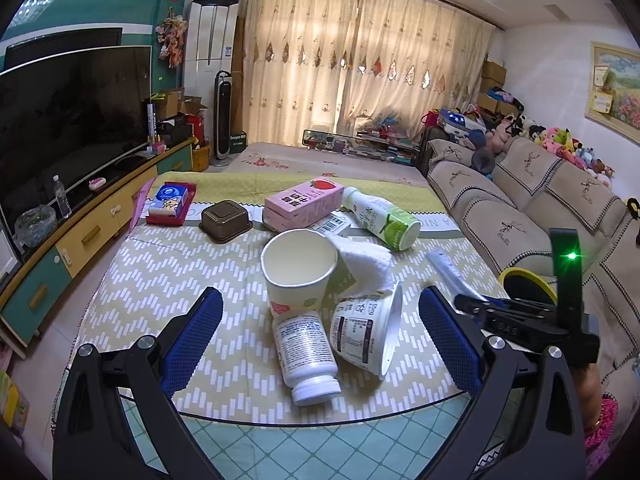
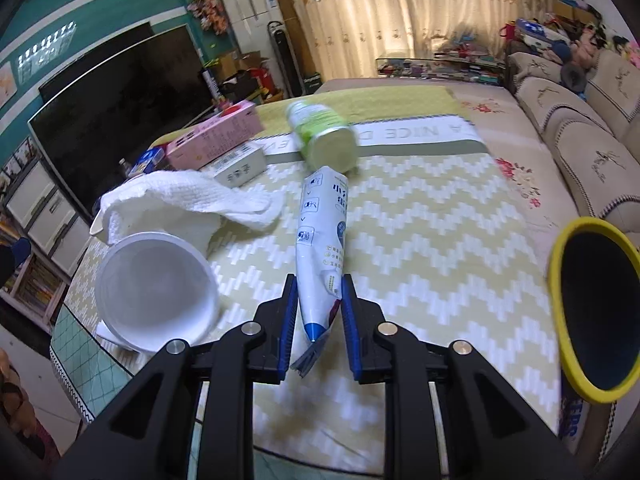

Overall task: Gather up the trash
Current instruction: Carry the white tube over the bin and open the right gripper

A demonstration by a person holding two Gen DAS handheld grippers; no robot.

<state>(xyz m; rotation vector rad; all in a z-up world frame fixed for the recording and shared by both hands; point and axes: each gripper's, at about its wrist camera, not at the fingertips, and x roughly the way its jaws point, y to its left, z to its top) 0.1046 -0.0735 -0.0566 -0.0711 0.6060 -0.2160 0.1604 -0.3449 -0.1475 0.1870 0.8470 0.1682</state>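
Trash lies on the cloth-covered table [image 1: 160,280]: a paper cup [image 1: 298,270], a white pill bottle [image 1: 306,354], a tipped yogurt tub [image 1: 370,330], a white tissue [image 1: 366,266], a pink milk carton [image 1: 304,202] and a green-white bottle [image 1: 382,216]. My left gripper [image 1: 320,320] is open, its fingers either side of the pill bottle and tub. My right gripper [image 2: 318,304] is shut on a white-blue tube [image 2: 322,248], held just above the table. The tub [image 2: 156,288], tissue [image 2: 188,196], carton [image 2: 216,136] and bottle [image 2: 326,136] show left and ahead of it.
A yellow-rimmed bin [image 2: 596,308] stands at the table's right edge, also in the left view [image 1: 528,280]. A brown tray [image 1: 226,220] and a red tissue box [image 1: 170,204] sit at the far left. A sofa [image 1: 520,208] runs along the right, a TV cabinet [image 1: 80,216] along the left.
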